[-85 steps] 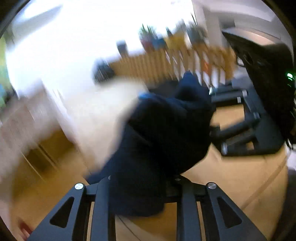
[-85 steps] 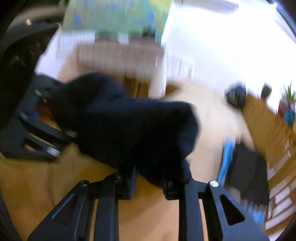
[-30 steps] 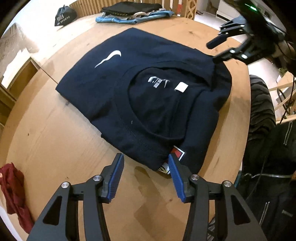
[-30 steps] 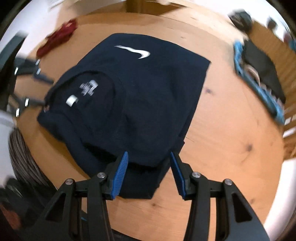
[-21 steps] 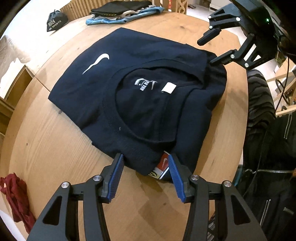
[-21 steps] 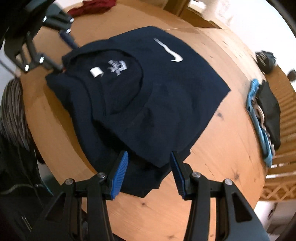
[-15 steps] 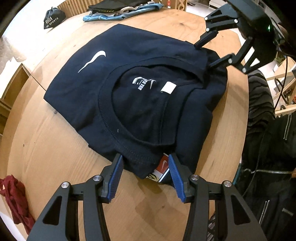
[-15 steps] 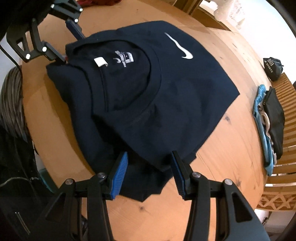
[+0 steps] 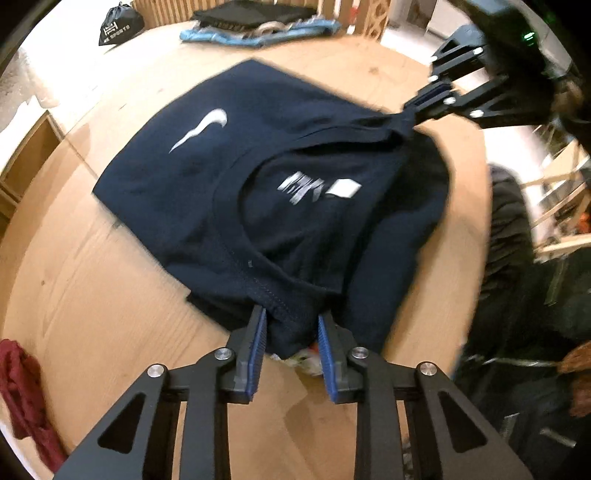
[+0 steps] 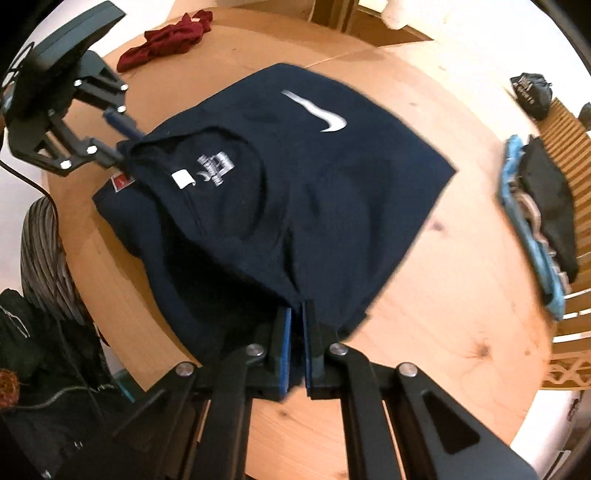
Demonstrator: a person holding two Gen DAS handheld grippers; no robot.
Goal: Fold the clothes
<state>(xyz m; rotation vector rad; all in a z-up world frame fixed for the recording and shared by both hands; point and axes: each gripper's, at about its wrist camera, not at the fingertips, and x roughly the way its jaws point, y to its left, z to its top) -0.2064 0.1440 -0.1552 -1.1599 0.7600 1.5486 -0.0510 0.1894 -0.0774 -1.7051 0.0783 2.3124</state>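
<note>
A dark navy T-shirt (image 9: 280, 177) with a white swoosh lies folded on the round wooden table (image 9: 92, 295), collar toward the table's near edge. It also shows in the right wrist view (image 10: 314, 192). My left gripper (image 9: 291, 325) is closing on the shirt's shoulder edge beside the collar, jaws still a little apart around the cloth. My right gripper (image 10: 297, 317) is shut on the shirt's other shoulder edge. Each gripper shows in the other's view: the right one (image 9: 417, 107) and the left one (image 10: 118, 144).
A red garment (image 9: 26, 391) lies at the table's edge, also in the right wrist view (image 10: 166, 37). A stack of folded clothes (image 9: 258, 22) and a small black bag (image 9: 118, 26) sit at the far side. A dark jacket (image 9: 535, 332) hangs beside the table.
Both grippers have moved onto the shirt's shoulders. The right gripper has shut on the cloth and the left has narrowed around it. The edge at the right gripper is pulled up slightly.
</note>
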